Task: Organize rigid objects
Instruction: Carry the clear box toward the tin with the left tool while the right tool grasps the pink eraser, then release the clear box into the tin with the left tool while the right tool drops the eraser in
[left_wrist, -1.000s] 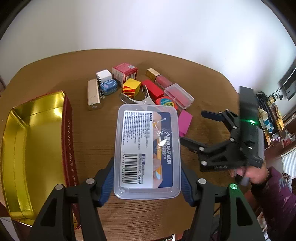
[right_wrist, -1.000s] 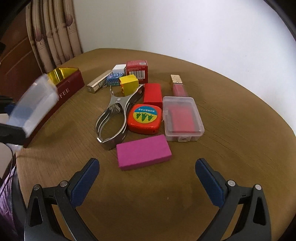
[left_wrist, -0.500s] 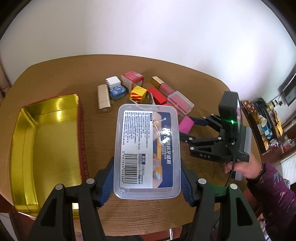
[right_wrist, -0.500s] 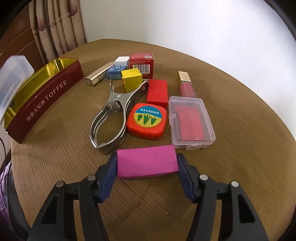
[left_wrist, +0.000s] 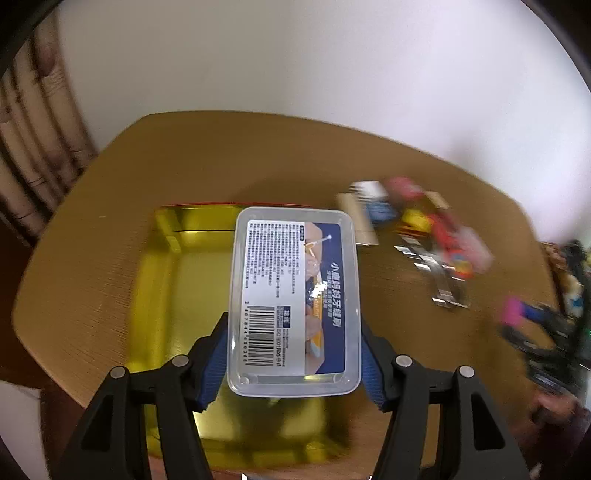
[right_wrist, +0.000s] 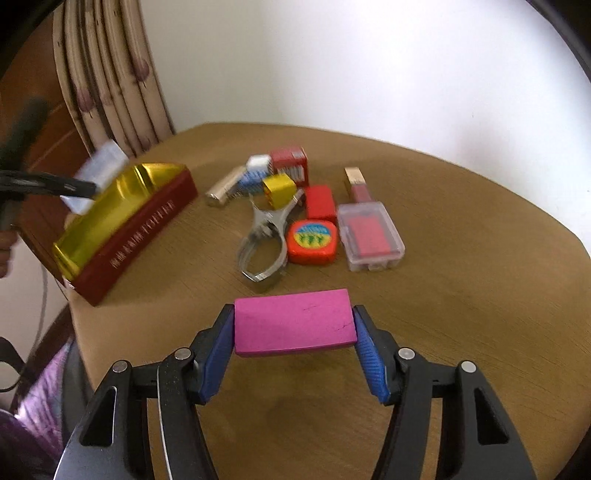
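Rigid objects: tin (left_wrist: 159, 295) bare inside | left gripper (left_wrist: 293, 356) clamps clear labelled box (left_wrist: 293, 299) over tin, frame centre | right gripper (right_wrist: 293, 349) pinches pink block (right_wrist: 293, 323), lower centre, lifted | rest of pile (right_wrist: 306, 210) on table (right_wrist: 461, 295) unsorted, mid-frame

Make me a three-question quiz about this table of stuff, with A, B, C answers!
1. Where is the clear plastic box with the barcode label?
A. Above the open gold tin
B. Under the table
C. On the orange tape measure

2. What colour is the flat block in the right tool?
A. Green
B. Magenta
C. White

3. What state is the left tool in?
A. Empty
B. Out of view
C. Clamped on the clear box

Answers: 1 A, the gold tin shows beneath it. 2 B, the block is bright pink-purple. 3 C, both blue pads press its sides.
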